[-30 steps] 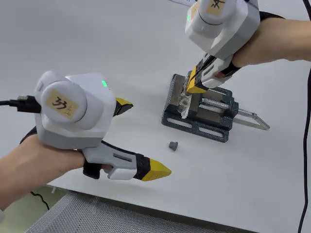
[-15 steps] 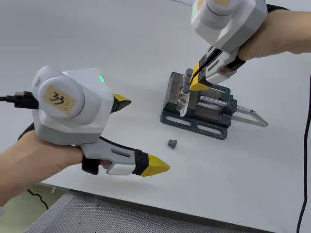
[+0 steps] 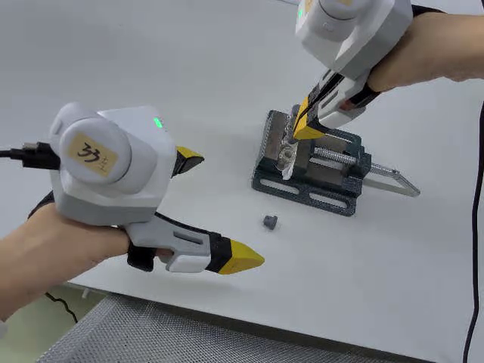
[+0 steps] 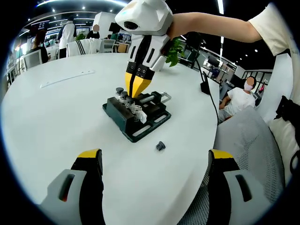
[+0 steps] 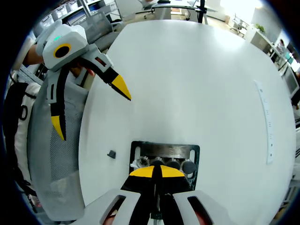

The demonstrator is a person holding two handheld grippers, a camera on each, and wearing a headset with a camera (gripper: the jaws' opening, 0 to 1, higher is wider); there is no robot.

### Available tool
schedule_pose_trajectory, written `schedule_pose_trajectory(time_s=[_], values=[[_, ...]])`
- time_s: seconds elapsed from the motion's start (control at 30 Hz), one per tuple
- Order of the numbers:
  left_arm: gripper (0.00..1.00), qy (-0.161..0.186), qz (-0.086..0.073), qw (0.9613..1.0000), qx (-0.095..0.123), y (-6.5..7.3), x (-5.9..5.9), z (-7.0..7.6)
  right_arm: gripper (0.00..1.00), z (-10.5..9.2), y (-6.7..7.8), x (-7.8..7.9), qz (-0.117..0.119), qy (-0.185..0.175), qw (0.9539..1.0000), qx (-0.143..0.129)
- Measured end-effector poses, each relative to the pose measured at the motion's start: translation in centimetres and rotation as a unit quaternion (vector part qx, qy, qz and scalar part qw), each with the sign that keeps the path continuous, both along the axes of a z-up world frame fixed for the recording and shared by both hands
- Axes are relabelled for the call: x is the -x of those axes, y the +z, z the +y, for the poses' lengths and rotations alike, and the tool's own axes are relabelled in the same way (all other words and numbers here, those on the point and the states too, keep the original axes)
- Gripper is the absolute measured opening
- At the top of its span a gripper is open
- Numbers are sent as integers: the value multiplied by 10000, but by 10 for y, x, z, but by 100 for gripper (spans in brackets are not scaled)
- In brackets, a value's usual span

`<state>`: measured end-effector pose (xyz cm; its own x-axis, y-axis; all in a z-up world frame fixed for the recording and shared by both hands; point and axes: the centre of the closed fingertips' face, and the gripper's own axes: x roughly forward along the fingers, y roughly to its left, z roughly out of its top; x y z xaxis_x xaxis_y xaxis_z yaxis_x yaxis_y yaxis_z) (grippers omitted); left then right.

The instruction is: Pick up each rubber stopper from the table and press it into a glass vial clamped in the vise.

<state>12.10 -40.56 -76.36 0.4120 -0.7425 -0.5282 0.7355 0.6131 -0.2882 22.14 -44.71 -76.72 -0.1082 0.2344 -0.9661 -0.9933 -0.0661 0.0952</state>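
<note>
A dark vise (image 3: 333,185) stands on the white table and clamps a row of clear glass vials (image 3: 286,157). Grey stoppers (image 5: 189,166) sit in the tops of some vials. My right gripper (image 3: 302,133) points down, jaws shut, with its yellow tips right over the row of vials (image 5: 140,162); I see nothing between them. One loose grey rubber stopper (image 3: 270,222) lies on the table in front of the vise (image 4: 136,117). My left gripper (image 3: 219,210) hovers open to the left of that stopper (image 4: 161,146), holding nothing.
The vise's screw handle (image 3: 393,181) sticks out to the right. The table's front edge (image 3: 227,321) runs close below the left gripper, with a grey mesh chair past it. A black cable (image 3: 476,227) hangs at the right. People sit in the background.
The right gripper has risen very slightly over the vials and stays shut. The left gripper and the loose stopper have hardly moved.
</note>
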Motion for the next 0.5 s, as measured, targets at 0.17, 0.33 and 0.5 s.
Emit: schedule_pose_trajectory(time_s=[0.17,0.33,0.5], values=[[93,1,6,10000,5,-1,-1,0,0,0,-1,-1,46,-53,10000,33],[93,7,15,10000,16,-2,-1,0,0,-1,-3,-2,41,-2,9999,119],[93,-1,48,10000,39,-3,-1,-3,0,0,-4,-3,-73,43,9998,190]])
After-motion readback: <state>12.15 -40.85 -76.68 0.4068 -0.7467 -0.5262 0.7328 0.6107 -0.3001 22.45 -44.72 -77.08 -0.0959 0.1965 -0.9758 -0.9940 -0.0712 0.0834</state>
